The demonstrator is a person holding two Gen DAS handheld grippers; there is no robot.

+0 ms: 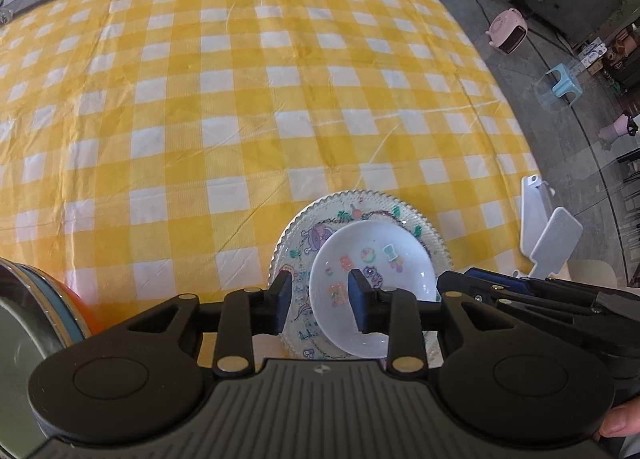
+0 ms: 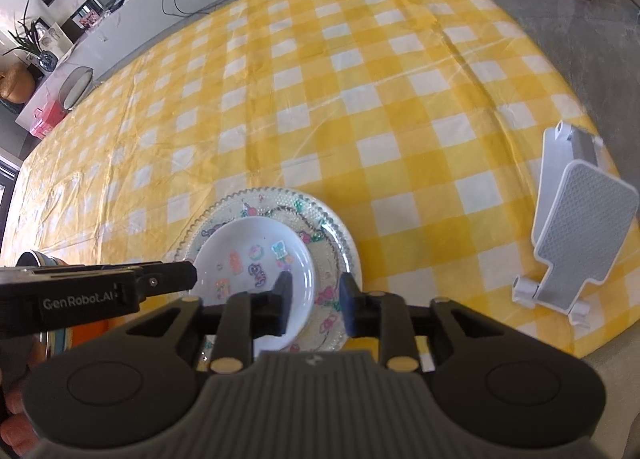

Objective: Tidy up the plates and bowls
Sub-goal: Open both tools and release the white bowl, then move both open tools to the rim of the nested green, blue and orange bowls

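White bowl (image 1: 372,283) sits in patterned plate (image 1: 320,219) on yellow checked tablecloth (image 1: 200,99), near edge. Left gripper (image 1: 320,301) released, straddling bowl rim; right gripper (image 2: 314,305) released over both rims

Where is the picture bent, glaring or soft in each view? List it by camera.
Left wrist view: fisheye bends the checked tablecloth into a dome; a soft sheen sits on the white bowl; the gripper is slightly soft up close. Right wrist view: the same bulge, table edge curving at right; the white stand looks sharp; the room at top left is dim.
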